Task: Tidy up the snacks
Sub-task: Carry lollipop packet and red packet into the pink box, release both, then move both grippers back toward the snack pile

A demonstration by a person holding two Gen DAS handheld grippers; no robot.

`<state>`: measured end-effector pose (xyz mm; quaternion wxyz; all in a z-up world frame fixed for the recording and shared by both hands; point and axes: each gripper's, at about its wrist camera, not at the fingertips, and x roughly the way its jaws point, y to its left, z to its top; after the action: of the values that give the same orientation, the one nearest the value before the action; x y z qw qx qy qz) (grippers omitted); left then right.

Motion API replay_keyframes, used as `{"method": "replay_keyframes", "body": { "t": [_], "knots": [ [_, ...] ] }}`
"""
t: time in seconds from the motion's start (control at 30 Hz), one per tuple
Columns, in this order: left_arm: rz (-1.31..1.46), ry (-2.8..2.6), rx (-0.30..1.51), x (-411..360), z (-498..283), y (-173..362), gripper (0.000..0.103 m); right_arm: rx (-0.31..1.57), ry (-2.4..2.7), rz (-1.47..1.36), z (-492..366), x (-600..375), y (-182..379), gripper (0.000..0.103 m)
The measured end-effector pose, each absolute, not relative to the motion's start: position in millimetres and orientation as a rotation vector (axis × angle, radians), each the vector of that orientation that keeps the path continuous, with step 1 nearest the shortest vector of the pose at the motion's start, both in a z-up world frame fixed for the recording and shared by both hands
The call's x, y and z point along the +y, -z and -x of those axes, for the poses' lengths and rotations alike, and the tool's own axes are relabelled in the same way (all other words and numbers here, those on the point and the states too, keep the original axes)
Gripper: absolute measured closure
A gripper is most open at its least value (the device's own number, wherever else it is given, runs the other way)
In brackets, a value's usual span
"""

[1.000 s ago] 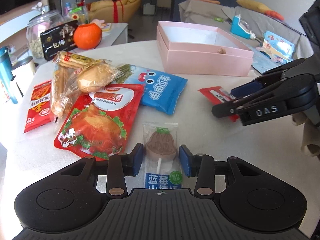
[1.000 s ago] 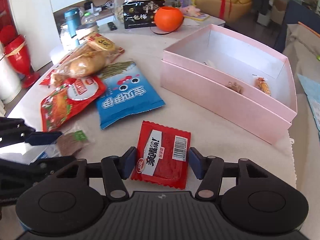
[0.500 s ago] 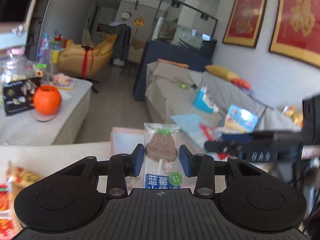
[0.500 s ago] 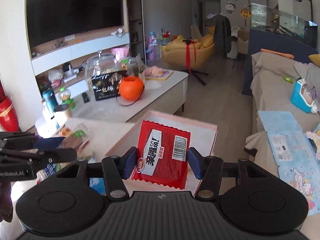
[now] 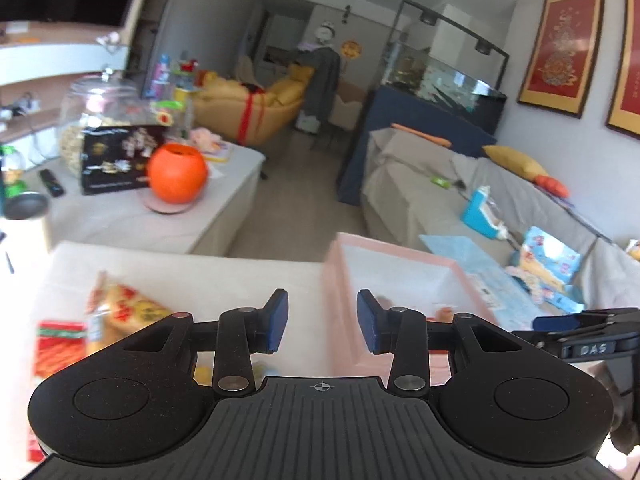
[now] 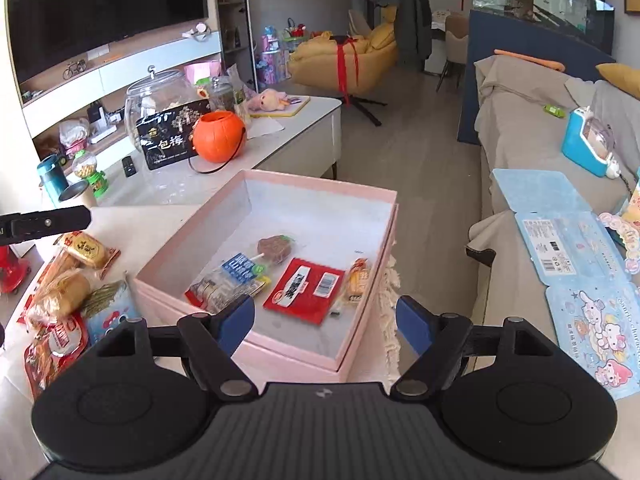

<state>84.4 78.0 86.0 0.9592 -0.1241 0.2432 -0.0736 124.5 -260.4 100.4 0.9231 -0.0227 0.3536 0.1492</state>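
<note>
Snacks: light, soft, crinkly film packets, slippery; best pinched flat at a sealed edge. Red packet (image 6: 306,290) and lollipop (image 6: 262,254) lay inside the pink box (image 6: 256,354). More packets (image 6: 72,280) lay left of the box, on the table (image 6: 120,220); bread looked crushable.

Right gripper (image 6: 325,322): above the box's near wall, jaws opening wide, nothing between them. Left gripper (image 5: 322,322): above the box's left wall, jaws part open, empty.

Obstructions: box walls; orange pumpkin pail (image 6: 218,136) and jar (image 6: 160,96) stood well behind the box.

Black ribbed left gripper (image 5: 322,322) with blue pads (image 5: 278,320), silver pivot screws.
</note>
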Motion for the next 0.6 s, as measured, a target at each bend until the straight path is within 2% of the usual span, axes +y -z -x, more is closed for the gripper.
{"method": "replay_keyframes", "body": {
  "t": [0.3, 0.6],
  "knots": [
    [0.375, -0.154, 0.557, 170, -7, -43, 0.061, 0.767, -0.531, 0.089, -102, -164, -88, 0.021],
    [0.427, -0.149, 0.56, 189, 17, -23, 0.061, 0.852, -0.657, -0.008, -113, -42, -78, 0.017]
  ]
}}
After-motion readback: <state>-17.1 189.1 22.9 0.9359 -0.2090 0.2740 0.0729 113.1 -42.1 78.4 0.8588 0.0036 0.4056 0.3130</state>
